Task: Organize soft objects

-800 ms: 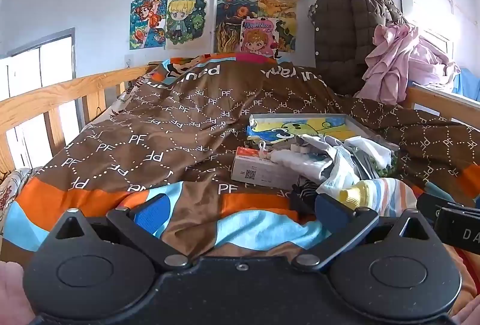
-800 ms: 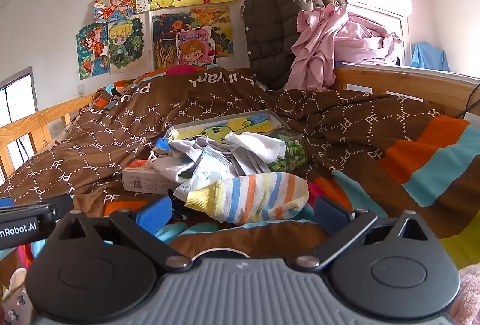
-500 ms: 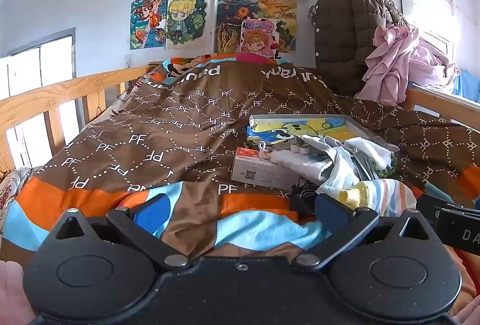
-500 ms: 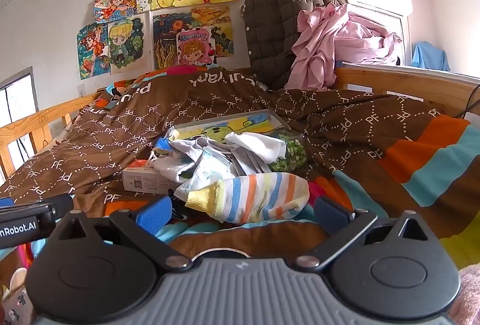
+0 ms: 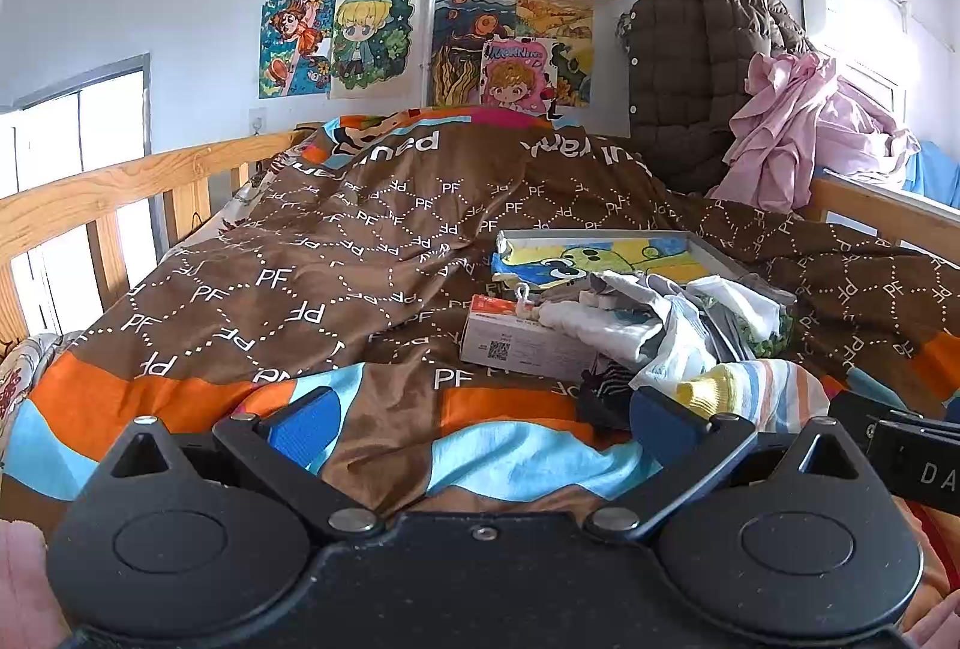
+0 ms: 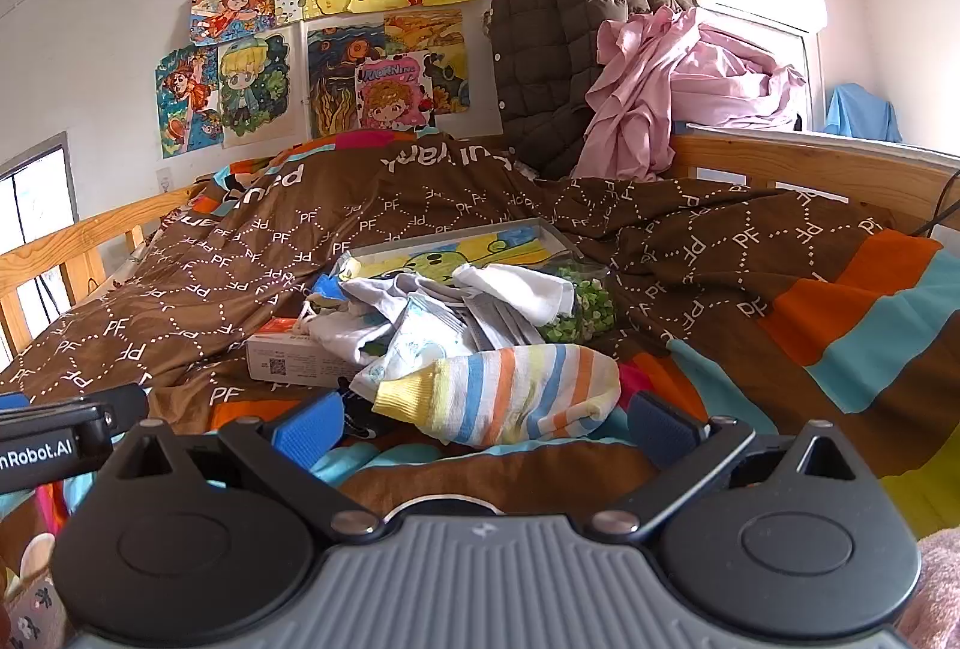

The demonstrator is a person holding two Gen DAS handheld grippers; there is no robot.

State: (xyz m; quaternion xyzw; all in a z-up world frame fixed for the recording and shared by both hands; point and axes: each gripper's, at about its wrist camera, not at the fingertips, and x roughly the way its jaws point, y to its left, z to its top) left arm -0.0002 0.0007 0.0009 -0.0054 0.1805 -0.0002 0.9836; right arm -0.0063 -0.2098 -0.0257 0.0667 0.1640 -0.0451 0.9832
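Left claw [image 5: 483, 418] and right claw [image 6: 483, 418]: both spread wide, empty, touching nothing. Pastel-striped knitted sock [image 6: 504, 388] lies on brown patterned quilt [image 6: 690, 241], fronting the white clothing heap [image 6: 444, 307].

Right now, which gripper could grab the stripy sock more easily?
Probably the right gripper: the pastel-striped sock lies straight ahead between its open fingers. For the left gripper, it sits off to the right.

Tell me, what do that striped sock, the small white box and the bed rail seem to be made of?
Striped sock: soft knitted fabric, probably cotton; it shows ribbing and slumps limply. Small white box: likely thin matte cardboard, with crisp edges and a printed QR code. Bed rail: pale wood, seemingly varnished, showing grain and knots.
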